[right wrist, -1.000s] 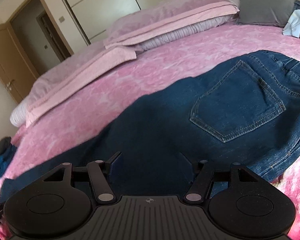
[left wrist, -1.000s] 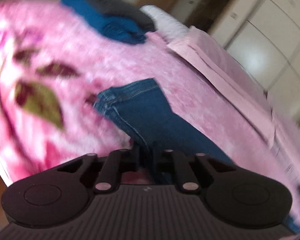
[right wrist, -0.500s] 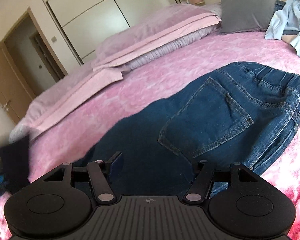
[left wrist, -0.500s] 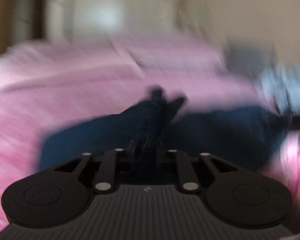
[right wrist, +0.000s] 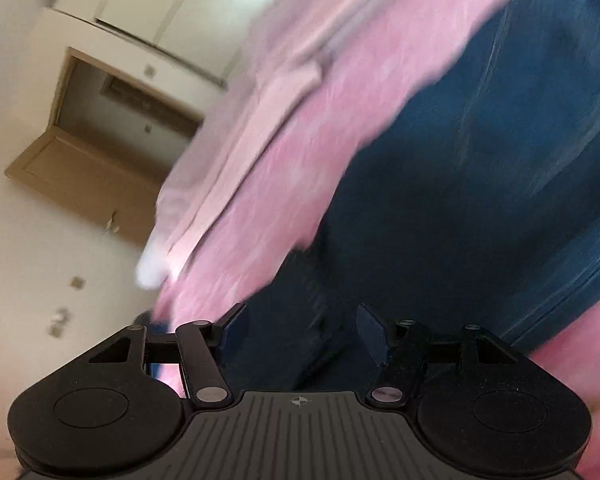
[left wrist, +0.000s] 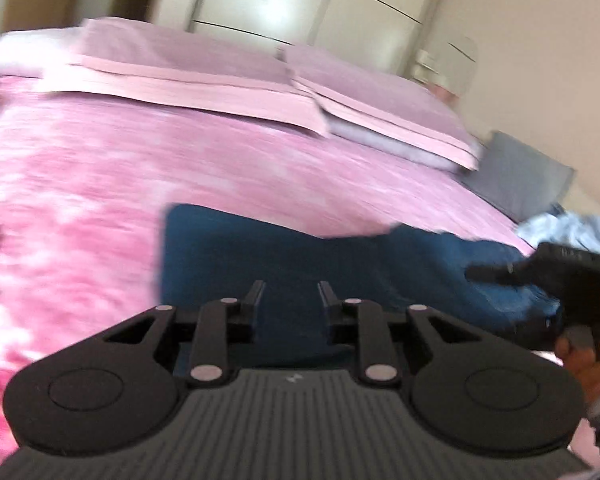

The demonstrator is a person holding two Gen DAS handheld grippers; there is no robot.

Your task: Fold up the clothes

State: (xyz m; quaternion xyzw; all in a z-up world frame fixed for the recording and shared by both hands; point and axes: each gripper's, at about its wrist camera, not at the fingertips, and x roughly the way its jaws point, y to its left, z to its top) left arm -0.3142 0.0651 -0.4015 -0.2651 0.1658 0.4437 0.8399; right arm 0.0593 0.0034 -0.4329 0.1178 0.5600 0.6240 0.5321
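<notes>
Dark blue jeans (left wrist: 300,256) lie folded across the pink bedspread (left wrist: 100,184). My left gripper (left wrist: 290,294) hovers just over their near edge. Its jaws are opening, and nothing is pinched between them; only denim shows behind the gap. In the same view, at the far right, a hand holds my right gripper (left wrist: 496,270) over the jeans' other end. The right wrist view is rolled and blurred. There my right gripper (right wrist: 300,320) stands wide open above the jeans (right wrist: 480,180), with no cloth between its fingers.
Two pink pillows (left wrist: 204,68) lie at the head of the bed, with a grey cushion (left wrist: 520,176) and a light blue garment (left wrist: 560,228) to their right. White wardrobe doors (left wrist: 300,4) stand behind the bed. A brown door (right wrist: 92,176) is open on the left.
My left gripper was shut on a jeans leg, swung it across to the right and let it go; the jaws now stand apart. The right wrist view has rolled, jaws still wide.
</notes>
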